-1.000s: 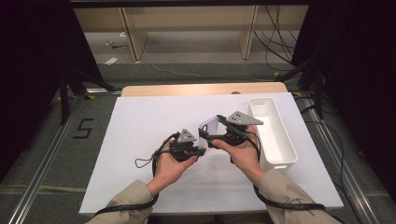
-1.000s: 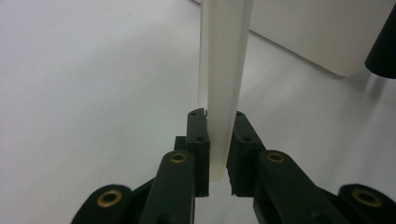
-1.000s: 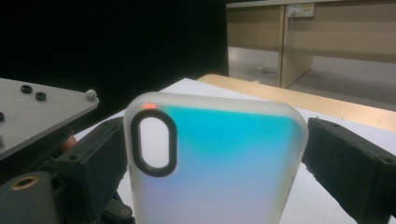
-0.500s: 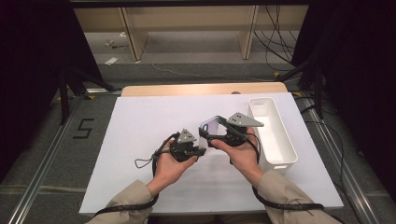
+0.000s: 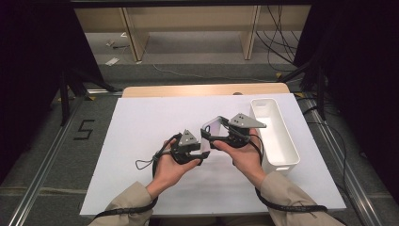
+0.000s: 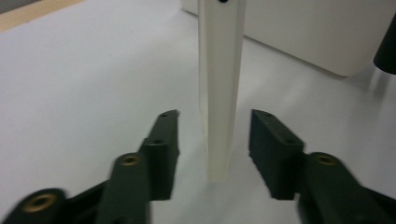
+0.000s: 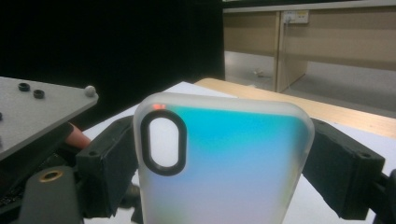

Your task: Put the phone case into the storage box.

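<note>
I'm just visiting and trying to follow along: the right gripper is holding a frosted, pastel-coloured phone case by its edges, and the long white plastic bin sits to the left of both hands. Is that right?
Not quite. The right gripper does hold the frosted pastel phone case by its edges, as the right gripper view shows. But the long white plastic bin sits to the right of both hands, not the left; the high view shows it.

One legible marking: the digit "5" (image 5: 83, 129), formed in dark tape on the grey floor left of the table (image 5: 141, 141). No brand, label or text readable on the phone case (image 7: 224, 163), white bin (image 5: 275, 134) or grippers.
</note>
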